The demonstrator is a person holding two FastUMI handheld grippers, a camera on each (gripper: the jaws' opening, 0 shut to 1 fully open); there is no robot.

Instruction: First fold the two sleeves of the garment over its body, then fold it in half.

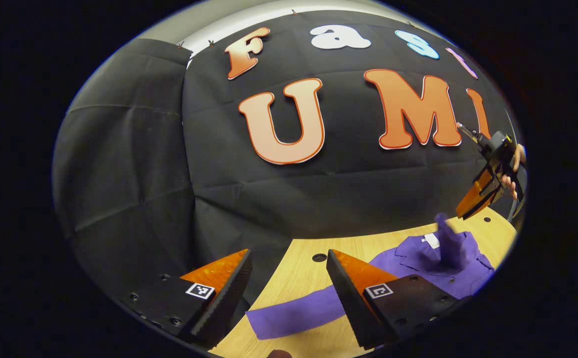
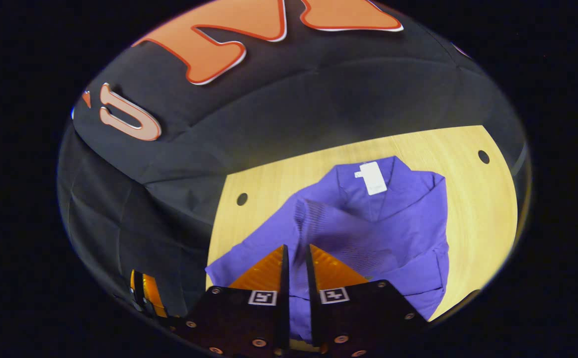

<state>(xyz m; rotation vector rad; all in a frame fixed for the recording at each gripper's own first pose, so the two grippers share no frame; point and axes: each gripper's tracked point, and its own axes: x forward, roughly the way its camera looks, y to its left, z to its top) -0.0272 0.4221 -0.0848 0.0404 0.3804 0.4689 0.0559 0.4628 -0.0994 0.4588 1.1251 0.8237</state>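
While my right gripper [image 2: 296,263] pinches one sleeve [image 2: 318,233] up over the garment [image 2: 408,238], my left gripper [image 1: 289,283] gapes wide above the other sleeve [image 1: 293,313], stretched straight out from the garment's body.

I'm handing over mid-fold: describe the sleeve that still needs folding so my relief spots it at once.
Start at the wooden table and find the purple garment. The sleeve lies flat, stretched away from the body, between the left hand-held gripper fingers; the other is pinched and lifted.
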